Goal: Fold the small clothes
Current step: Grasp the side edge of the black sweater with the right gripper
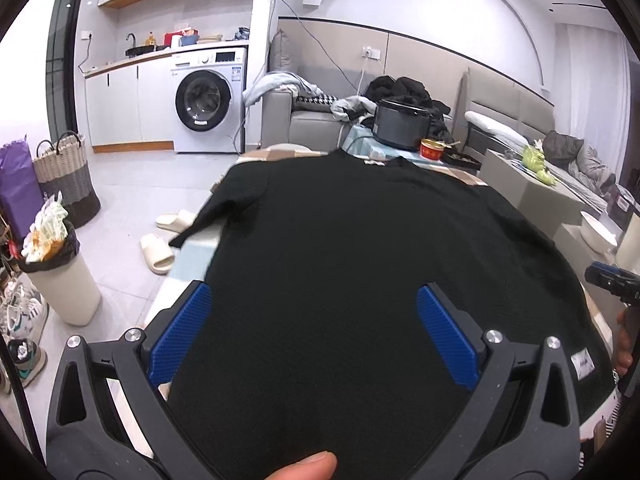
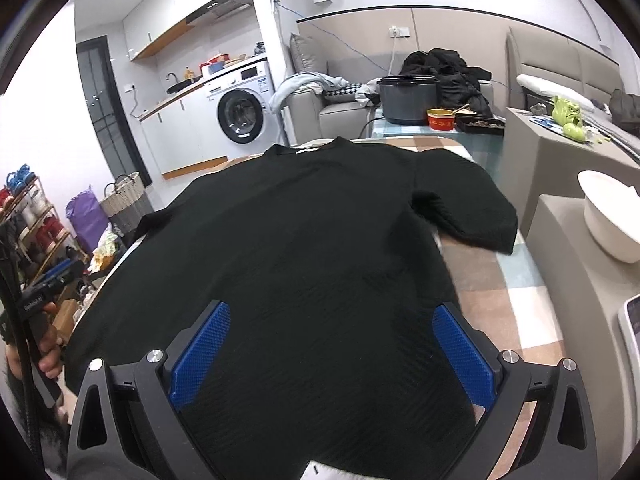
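Observation:
A black short-sleeved shirt [image 1: 340,248] lies spread flat on a checked table cover [image 1: 192,264], collar at the far end. My left gripper [image 1: 314,308] is open over its near hem on the left side, blue pads wide apart, nothing held. In the right wrist view the same shirt [image 2: 304,240] fills the middle, its right sleeve [image 2: 468,208] lying out over the cover [image 2: 516,292]. My right gripper [image 2: 332,320] is open above the near hem on the right side. A fingertip [image 1: 308,468] shows at the bottom edge.
A dark cooker pot [image 1: 400,124], a red bowl [image 1: 432,149] and a tray stand beyond the collar. A white bowl [image 2: 612,216] sits on a grey unit at right. Left of the table are slippers [image 1: 158,254], a bin [image 1: 60,280], a basket and a washing machine [image 1: 204,100].

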Motion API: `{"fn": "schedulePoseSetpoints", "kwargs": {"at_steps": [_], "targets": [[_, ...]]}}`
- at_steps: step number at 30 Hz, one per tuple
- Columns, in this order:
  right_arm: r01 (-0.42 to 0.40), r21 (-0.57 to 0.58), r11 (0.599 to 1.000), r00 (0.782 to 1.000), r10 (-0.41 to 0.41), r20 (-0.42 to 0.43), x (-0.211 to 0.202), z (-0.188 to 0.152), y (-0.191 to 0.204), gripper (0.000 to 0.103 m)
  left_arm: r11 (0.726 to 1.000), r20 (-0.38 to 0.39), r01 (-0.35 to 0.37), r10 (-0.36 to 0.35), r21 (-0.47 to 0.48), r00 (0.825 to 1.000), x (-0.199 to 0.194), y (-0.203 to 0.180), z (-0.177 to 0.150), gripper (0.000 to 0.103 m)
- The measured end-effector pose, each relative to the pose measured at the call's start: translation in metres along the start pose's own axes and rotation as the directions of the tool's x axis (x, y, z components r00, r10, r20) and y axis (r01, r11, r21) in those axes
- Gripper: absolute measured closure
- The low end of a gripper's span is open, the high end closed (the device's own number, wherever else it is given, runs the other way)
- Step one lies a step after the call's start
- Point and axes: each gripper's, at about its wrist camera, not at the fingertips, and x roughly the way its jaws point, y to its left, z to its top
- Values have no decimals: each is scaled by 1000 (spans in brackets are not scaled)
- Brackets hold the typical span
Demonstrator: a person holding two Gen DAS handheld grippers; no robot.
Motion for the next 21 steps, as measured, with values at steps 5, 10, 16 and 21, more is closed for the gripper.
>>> {"fn": "schedulePoseSetpoints", "kwargs": {"at_steps": [5,10,16,21], "targets": [[40,28,999,999,-40,-9,6,19,-6,7,1000,-3,4,-4,-15,1000,16,9,22,1],[185,152,971,983,-185,-15,17,37,-36,17,1000,-40,-8,8,-1,999,43,13,42,10],[211,338,917,977,-183,-113,49,46,-92,33,1000,-64,-8,8,1,998,76,18,60,24],[260,408,875,963,-202,-181,74,55,-119,34,999,-96,-47,46,-3,994,105,16,73,21]]}}
